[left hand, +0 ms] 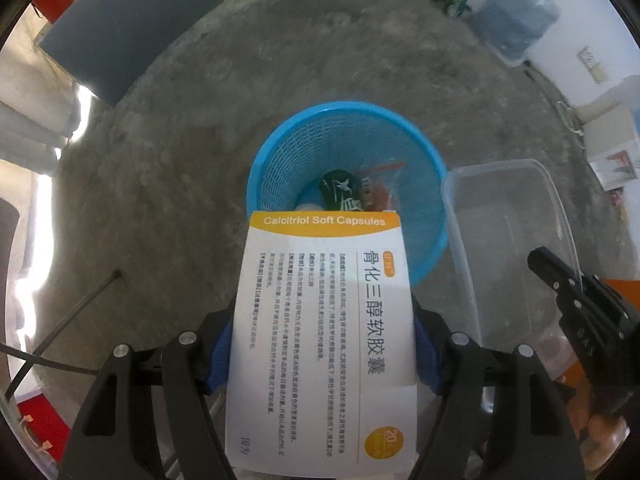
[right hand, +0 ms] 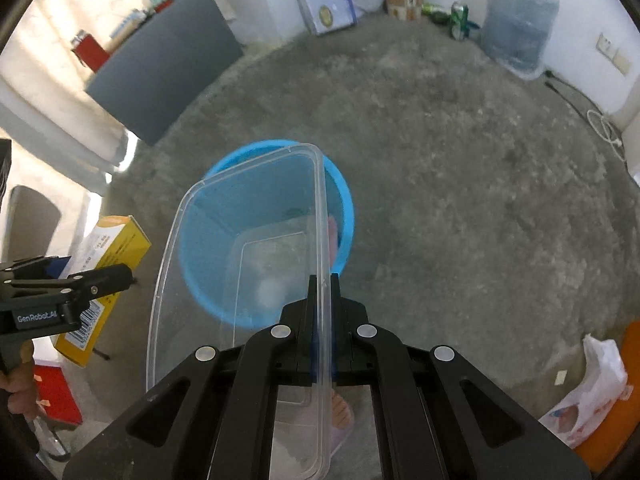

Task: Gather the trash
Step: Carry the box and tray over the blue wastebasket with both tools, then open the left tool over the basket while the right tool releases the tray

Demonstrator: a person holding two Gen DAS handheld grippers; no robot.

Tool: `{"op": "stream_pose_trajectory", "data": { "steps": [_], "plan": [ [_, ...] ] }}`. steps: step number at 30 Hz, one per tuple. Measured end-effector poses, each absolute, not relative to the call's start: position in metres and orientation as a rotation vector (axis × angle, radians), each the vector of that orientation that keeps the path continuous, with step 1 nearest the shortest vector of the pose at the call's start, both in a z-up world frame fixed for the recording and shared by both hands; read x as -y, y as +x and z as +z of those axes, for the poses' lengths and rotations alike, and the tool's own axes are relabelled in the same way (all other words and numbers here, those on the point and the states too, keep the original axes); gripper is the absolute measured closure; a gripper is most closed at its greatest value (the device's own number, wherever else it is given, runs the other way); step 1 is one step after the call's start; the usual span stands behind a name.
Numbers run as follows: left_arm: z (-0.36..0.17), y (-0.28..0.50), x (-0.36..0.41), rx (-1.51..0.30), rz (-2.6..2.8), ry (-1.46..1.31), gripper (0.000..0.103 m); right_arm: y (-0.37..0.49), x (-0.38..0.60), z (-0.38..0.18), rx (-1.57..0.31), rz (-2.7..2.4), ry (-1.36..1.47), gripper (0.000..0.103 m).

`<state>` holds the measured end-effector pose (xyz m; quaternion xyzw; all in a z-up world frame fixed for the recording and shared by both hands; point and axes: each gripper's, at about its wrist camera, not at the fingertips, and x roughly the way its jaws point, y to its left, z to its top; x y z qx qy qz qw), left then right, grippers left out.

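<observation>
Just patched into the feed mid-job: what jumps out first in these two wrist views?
The white-and-yellow Calcitriol Soft Capsules box, clamped in the left gripper, fills the lower middle of the left wrist view, hanging just above the blue mesh wastebasket on the concrete floor. In the right wrist view, the right gripper pinches the rim of a clear plastic container held over that same basket, which already holds some wrappers.
</observation>
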<state>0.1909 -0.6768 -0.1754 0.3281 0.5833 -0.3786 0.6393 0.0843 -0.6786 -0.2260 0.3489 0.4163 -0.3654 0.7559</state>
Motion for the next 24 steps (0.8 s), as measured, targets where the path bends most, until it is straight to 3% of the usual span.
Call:
{"op": "stream_pose_trajectory", "data": {
  "steps": [10,12,16,24],
  "plan": [
    [-0.234,0.218,0.727,-1.339,-0.758,0.769,0.033,0.128,0.719,-0.276,-0.961,-0.799,0.771,0.098],
    [-0.243,0.219,0.733,-1.327,-0.752,0.771,0.033,0.137,0.726,-0.286,-0.972,-0.793,0.765,0.092],
    [-0.253,0.229,0.739,-1.341,-0.714,0.750,0.024,0.147,0.734,-0.301,-0.997,-0.786,0.762,0.052],
    [-0.239,0.244,0.733,-1.348,-0.706,0.679,0.024,0.133,0.737,-0.287,-0.952,-0.819,0.770,0.049]
  ]
}}
